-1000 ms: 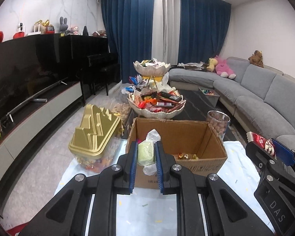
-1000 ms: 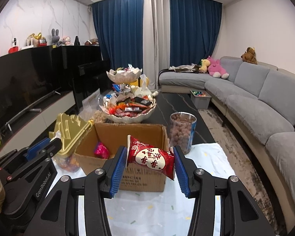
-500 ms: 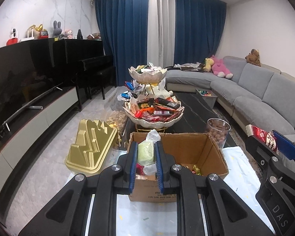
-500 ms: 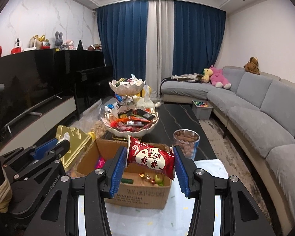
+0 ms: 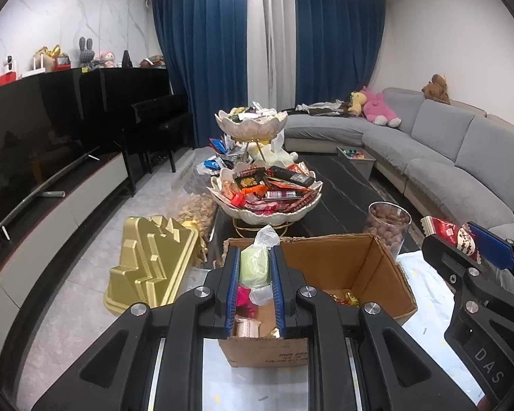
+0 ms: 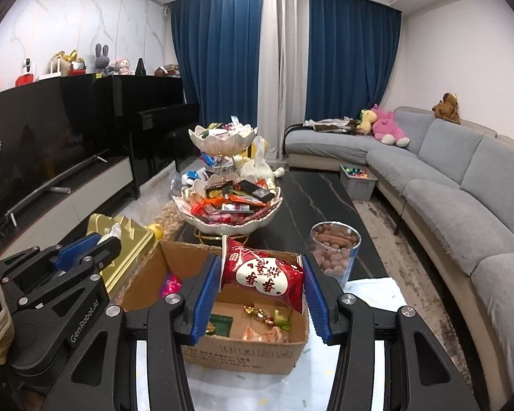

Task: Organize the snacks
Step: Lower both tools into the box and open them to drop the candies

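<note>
My left gripper (image 5: 254,275) is closed on a pale green snack (image 5: 254,268) in a clear wrapper; both blue pads press its sides, and the loose wrapper end sticks up above the fingers. It hangs over the left part of the open cardboard box (image 5: 377,267), above the near edge. My right gripper (image 6: 262,286) is closed on a red snack packet (image 6: 264,275) with white print (the characters look upside down from my side). The packet lies across between the pads, a little tilted, and it is over the middle of the same cardboard box (image 6: 243,354).

Inside the box I see small wrapped candies (image 6: 258,311) on the bottom and something pink (image 6: 171,282) near its left wall. The box stands on a white cloth (image 6: 370,294) at the near end of the dark coffee table (image 6: 311,205). Behind the box, on the table, is a two-tier shell-shaped stand (image 6: 229,221) full of mixed snacks. By the far right corner of the box stands a clear jar (image 6: 335,250) with brown nuts. Left of the box is a gold plastic tray (image 5: 150,267), upside down, at the left edge of the table. A grey sofa (image 6: 445,185) runs along the right side of the room.
</note>
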Tool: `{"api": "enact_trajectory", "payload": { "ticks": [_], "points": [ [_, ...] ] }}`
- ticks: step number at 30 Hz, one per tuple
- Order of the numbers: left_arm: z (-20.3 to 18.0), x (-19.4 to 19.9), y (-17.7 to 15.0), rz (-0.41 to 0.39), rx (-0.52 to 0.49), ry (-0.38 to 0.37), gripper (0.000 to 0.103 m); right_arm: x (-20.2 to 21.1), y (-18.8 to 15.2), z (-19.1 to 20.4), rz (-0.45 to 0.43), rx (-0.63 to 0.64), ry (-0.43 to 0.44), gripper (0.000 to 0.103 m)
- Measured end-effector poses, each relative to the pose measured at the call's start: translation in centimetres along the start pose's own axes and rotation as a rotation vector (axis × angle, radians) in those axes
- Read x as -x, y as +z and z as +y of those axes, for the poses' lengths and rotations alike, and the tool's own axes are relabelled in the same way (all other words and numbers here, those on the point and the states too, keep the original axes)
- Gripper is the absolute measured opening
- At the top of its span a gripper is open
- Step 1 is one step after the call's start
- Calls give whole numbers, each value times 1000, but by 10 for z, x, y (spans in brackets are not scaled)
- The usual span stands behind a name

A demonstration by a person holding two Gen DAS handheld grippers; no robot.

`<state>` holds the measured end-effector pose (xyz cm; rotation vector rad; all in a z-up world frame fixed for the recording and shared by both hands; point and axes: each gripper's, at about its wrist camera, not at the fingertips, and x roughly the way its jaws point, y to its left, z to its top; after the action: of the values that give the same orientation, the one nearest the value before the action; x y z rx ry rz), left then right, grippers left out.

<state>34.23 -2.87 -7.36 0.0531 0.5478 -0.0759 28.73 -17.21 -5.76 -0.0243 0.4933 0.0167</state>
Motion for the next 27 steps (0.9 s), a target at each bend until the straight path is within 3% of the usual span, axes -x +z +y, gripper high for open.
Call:
{"api": "enact_trajectory", "payload": {
  "ticks": [27],
  "points": [
    [-1, -83, -6, 186, -20, -72, 19, -92, -4, 1, 207, 32, 33, 50]
  ]
}}
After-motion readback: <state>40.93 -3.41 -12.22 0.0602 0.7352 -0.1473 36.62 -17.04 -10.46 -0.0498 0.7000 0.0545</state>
